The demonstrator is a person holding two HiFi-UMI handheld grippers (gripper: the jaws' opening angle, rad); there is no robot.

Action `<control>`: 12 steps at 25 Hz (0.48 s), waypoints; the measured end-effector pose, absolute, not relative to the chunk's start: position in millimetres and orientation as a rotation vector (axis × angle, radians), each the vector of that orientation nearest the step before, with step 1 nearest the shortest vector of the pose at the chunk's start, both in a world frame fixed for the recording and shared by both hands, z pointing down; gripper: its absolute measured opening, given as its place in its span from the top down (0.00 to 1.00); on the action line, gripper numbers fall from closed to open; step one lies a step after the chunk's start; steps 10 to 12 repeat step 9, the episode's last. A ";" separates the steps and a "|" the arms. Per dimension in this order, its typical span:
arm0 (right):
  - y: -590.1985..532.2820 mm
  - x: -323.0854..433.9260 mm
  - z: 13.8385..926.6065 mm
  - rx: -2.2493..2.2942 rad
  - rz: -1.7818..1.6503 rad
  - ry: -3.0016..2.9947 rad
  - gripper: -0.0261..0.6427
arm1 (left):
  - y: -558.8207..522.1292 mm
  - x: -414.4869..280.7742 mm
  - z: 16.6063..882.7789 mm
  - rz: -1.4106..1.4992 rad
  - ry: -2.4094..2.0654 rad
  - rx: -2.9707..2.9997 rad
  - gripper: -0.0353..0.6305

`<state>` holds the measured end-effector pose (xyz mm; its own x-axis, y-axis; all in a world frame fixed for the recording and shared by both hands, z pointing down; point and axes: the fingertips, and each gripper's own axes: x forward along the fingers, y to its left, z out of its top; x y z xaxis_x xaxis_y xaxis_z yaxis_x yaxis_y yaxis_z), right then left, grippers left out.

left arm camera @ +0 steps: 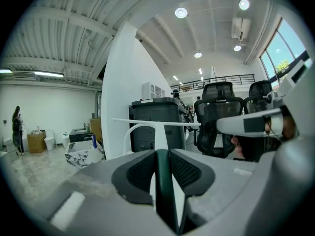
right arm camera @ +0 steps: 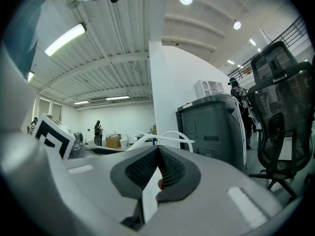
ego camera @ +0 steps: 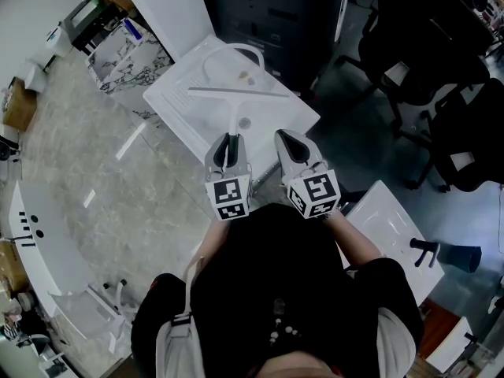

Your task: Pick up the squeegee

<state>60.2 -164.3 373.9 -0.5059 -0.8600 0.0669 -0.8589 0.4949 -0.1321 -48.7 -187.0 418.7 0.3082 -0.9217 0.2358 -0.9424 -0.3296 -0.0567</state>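
Note:
The squeegee has a long pale blade and a white shaft that runs back toward me over a white basin slab. My left gripper is shut on its dark green handle. In the left gripper view the handle stands between the black pads and the squeegee rises ahead of the left gripper, its blade lying level. My right gripper stays just right of the handle, with its jaws shut and nothing held. In the right gripper view the right gripper has its pads together, and the squeegee blade shows beyond.
A white arched faucet stands at the slab's far end. A dark grey cabinet is behind it and black office chairs are at right. A second white basin with a black fitting lies at lower right. Marble-patterned boxes sit at left.

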 end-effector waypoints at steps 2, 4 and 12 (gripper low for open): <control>-163.9 60.4 374.3 -1.558 -0.235 2.710 0.96 | -186.5 -48.7 418.6 0.343 -1.763 2.463 0.79; -163.3 59.9 374.8 -1.558 -0.236 2.711 0.96 | -186.0 -49.0 419.0 0.342 -1.763 2.462 0.79; -162.4 57.7 375.7 -1.555 -0.233 2.712 0.96 | -184.2 -50.1 420.2 0.342 -1.765 2.465 0.79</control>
